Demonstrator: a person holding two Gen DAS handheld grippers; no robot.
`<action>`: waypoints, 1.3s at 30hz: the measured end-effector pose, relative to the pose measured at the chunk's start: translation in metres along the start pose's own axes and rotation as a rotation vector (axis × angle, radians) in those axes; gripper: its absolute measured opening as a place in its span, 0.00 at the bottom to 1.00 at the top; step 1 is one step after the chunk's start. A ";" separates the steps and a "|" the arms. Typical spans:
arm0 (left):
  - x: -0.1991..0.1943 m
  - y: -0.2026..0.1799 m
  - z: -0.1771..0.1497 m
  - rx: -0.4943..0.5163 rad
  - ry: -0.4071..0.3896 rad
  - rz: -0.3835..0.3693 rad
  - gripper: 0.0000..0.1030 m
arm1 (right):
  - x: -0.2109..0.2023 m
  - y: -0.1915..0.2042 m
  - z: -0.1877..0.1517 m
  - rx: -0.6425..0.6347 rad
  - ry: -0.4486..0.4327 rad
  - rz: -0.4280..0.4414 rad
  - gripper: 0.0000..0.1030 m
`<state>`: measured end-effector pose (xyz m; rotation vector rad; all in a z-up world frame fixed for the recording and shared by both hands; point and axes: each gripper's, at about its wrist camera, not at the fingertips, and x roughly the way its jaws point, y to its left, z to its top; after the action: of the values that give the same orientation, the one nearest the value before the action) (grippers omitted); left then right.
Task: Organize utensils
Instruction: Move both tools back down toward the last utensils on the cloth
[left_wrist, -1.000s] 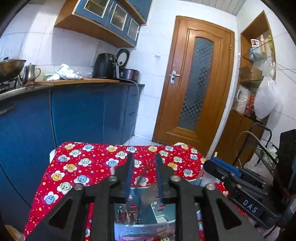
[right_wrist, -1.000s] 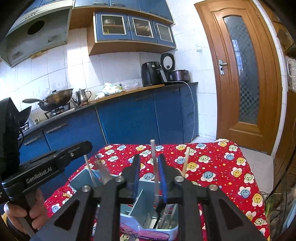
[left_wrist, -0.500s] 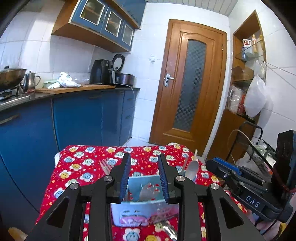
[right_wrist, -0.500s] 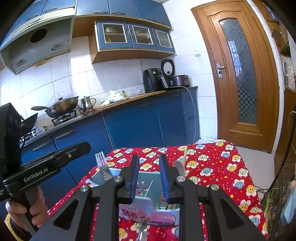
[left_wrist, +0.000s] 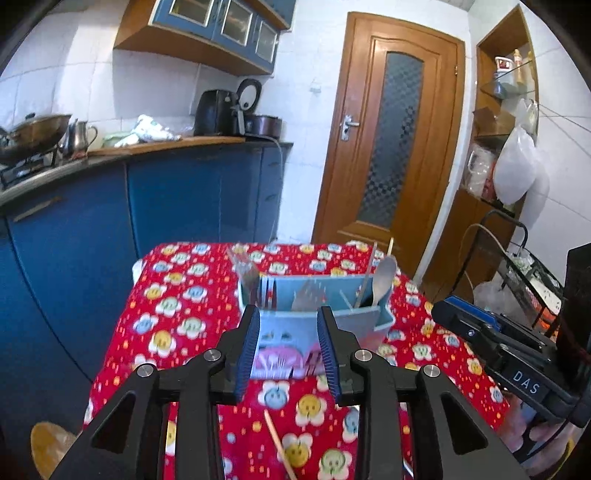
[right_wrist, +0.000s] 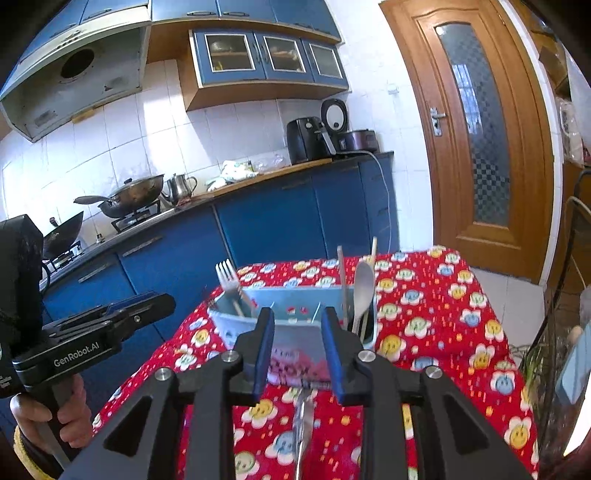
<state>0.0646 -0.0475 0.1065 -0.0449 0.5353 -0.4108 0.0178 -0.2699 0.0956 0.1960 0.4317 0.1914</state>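
Both grippers, left (left_wrist: 289, 317) and right (right_wrist: 297, 319), hang empty over the red flowered tablecloth (right_wrist: 436, 317), jaws opening. The pale blue utensil box (right_wrist: 295, 325) stands just ahead, holding a fork (right_wrist: 227, 275) and spoon (right_wrist: 364, 282).

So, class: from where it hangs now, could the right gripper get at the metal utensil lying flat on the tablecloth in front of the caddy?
Probably yes. The metal utensil lies bare on the tablecloth just beneath the right gripper, whose empty jaws are opening; nothing stands between them, and the caddy sits farther back.
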 end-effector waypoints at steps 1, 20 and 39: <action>-0.002 0.001 -0.004 -0.008 0.013 0.000 0.33 | -0.002 0.000 -0.004 0.006 0.010 0.000 0.29; 0.012 0.017 -0.065 -0.057 0.247 0.031 0.34 | -0.016 -0.014 -0.059 0.067 0.155 -0.007 0.36; 0.055 0.005 -0.096 -0.051 0.472 -0.008 0.33 | -0.010 -0.034 -0.086 0.117 0.219 -0.003 0.43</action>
<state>0.0610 -0.0584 -0.0041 0.0016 1.0116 -0.4170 -0.0236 -0.2925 0.0153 0.2906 0.6612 0.1850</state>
